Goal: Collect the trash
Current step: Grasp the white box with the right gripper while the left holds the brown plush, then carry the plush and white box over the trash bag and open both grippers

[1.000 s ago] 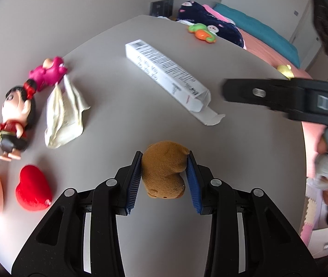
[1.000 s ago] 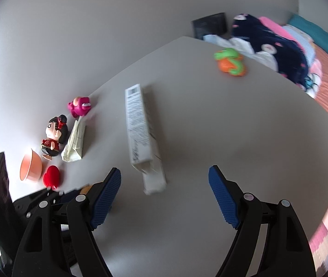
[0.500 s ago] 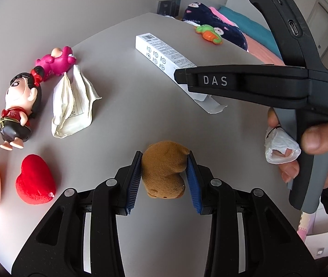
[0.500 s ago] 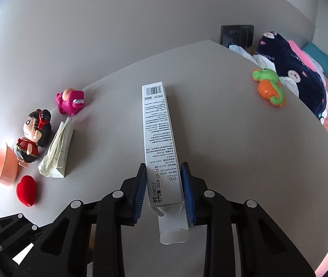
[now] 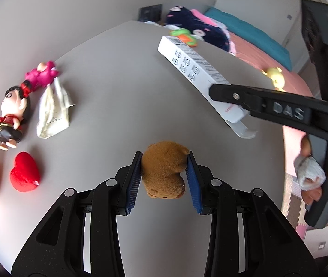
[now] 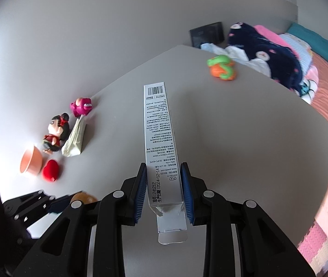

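My right gripper [image 6: 163, 188] is shut on the near end of a long white carton box [image 6: 158, 136] with its open flap toward me, lifted off the grey table [image 6: 244, 138]. In the left wrist view the box [image 5: 194, 69] hangs tilted in the right gripper [image 5: 212, 90] above the table. My left gripper [image 5: 164, 180] is shut on a brown plush toy [image 5: 164, 168]. A crumpled white wrapper [image 5: 53, 106] lies at the left by the figures; it also shows in the right wrist view [image 6: 75, 138].
A pink toy [image 5: 42, 75], a doll figure [image 5: 12, 115], a red heart [image 5: 24, 172] and an orange bowl [image 6: 31, 160] sit along the left. A green-orange toy [image 6: 221, 68] lies at the far edge. A bed [image 6: 314, 87] with clothes lies right of the table.
My right gripper closed on the white box, then lifted it off the table. The left gripper kept its hold on the brown toy.
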A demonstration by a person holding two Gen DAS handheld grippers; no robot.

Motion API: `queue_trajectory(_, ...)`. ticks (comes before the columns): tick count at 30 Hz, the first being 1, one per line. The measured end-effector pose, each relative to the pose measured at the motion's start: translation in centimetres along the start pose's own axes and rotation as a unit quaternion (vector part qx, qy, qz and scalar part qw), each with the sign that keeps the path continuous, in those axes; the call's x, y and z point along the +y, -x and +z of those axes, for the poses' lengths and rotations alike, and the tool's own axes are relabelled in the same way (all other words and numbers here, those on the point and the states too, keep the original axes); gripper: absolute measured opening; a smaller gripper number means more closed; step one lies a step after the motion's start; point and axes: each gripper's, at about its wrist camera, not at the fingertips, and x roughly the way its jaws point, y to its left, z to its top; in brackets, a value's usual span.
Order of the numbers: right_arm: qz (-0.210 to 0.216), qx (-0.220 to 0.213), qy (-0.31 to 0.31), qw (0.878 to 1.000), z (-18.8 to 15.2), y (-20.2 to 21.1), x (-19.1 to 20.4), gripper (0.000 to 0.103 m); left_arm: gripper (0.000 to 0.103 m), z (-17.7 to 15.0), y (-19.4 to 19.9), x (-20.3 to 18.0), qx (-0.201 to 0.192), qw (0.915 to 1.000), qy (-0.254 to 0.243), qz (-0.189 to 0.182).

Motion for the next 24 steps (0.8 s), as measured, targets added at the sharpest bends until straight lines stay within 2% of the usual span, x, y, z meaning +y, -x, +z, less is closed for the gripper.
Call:
queue_trajectory(12, -0.027, -0.036, -0.057, 0.997, -6.9, 10.2, -5.9, 0.031, 0.037, -0.5, 1.5, -9.8, 0.006, 0.9963, -0.072, -0.047)
queue_trajectory(24, -0.061, -0.048, -0.133, 0.988, -15.8, 18.8, -12.5, 0.031, 0.037, -1.4, 1.9, -19.5, 0.018, 0.9831, -0.155, -0.096)
